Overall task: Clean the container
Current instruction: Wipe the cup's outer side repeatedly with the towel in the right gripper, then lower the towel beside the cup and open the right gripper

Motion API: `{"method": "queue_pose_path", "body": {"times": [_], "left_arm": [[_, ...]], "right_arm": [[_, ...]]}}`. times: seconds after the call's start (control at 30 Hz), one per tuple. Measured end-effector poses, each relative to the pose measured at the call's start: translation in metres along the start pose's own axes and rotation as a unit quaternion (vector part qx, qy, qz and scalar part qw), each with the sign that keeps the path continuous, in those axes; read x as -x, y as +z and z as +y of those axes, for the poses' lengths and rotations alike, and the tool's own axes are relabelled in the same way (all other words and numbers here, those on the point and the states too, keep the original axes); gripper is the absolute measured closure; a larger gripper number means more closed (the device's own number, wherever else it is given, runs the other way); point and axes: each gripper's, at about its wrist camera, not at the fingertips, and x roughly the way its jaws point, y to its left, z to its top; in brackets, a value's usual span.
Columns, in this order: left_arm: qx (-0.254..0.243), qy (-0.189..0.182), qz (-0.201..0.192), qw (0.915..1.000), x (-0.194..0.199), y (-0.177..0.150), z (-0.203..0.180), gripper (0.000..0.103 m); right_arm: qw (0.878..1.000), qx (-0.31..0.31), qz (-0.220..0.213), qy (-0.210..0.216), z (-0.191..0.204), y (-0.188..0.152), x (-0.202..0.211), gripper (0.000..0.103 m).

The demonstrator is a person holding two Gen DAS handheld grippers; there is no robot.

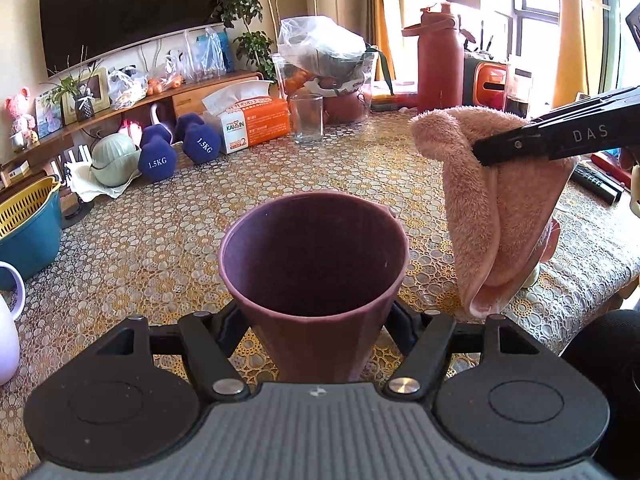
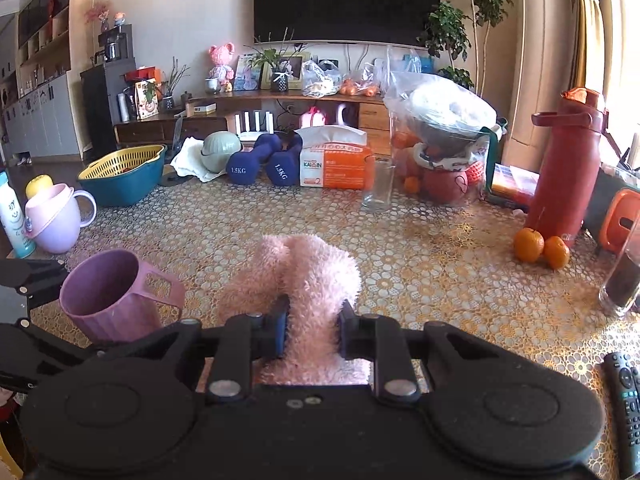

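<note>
A mauve plastic cup [image 1: 316, 264] with a side handle fills the middle of the left wrist view, its mouth toward the camera and its inside bare. My left gripper [image 1: 316, 324] is shut on its lower body. The same cup [image 2: 106, 296] shows at the lower left of the right wrist view, held above the table by the left gripper's black fingers [image 2: 32, 280]. A fluffy pink cloth [image 2: 304, 276] is pinched in my right gripper [image 2: 312, 330]. The cloth [image 1: 500, 208] hangs folded just right of the cup, apart from it, under the right gripper [image 1: 484, 156].
The table [image 1: 160, 240] has a gold lace-pattern cover. At its far side stand a glass [image 2: 378, 188], a tissue pack [image 2: 336, 160], blue dumbbells [image 2: 264, 164] and a red flask [image 2: 566, 168]. Two oranges [image 2: 540, 246] and a remote [image 2: 626, 396] lie right; a lilac mug [image 2: 56, 220] left.
</note>
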Motion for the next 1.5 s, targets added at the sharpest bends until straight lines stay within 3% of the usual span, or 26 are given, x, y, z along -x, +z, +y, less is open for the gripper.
{"method": "queue_pose_path", "body": {"times": [0.3, 0.5, 0.93, 1.03, 1.1, 1.5], "left_arm": [[-0.003, 0.002, 0.004, 1.0, 0.0, 0.001, -0.003, 0.032], [0.002, 0.003, 0.006, 1.0, -0.001, 0.001, -0.001, 0.033], [0.009, -0.004, 0.012, 0.9999, 0.001, -0.001, -0.001, 0.032], [0.008, -0.005, 0.012, 0.9999, 0.003, -0.003, -0.002, 0.025], [0.011, -0.006, 0.011, 0.9999, 0.005, -0.004, -0.001, 0.025], [0.033, 0.017, 0.007, 0.9993, 0.026, -0.01, 0.002, 0.02]], "right_arm": [[0.995, 0.011, -0.001, 0.095, 0.045, -0.005, -0.005, 0.08], [0.996, 0.05, 0.04, 0.062, 0.067, -0.016, -0.034, 0.08], [0.998, 0.006, 0.058, -0.03, 0.029, -0.029, -0.042, 0.078], [0.997, -0.004, 0.059, -0.046, 0.018, -0.03, -0.039, 0.071], [0.997, -0.018, 0.061, -0.039, 0.012, -0.031, -0.038, 0.059], [0.998, -0.062, 0.017, -0.014, 0.002, -0.033, 0.002, 0.023]]}}
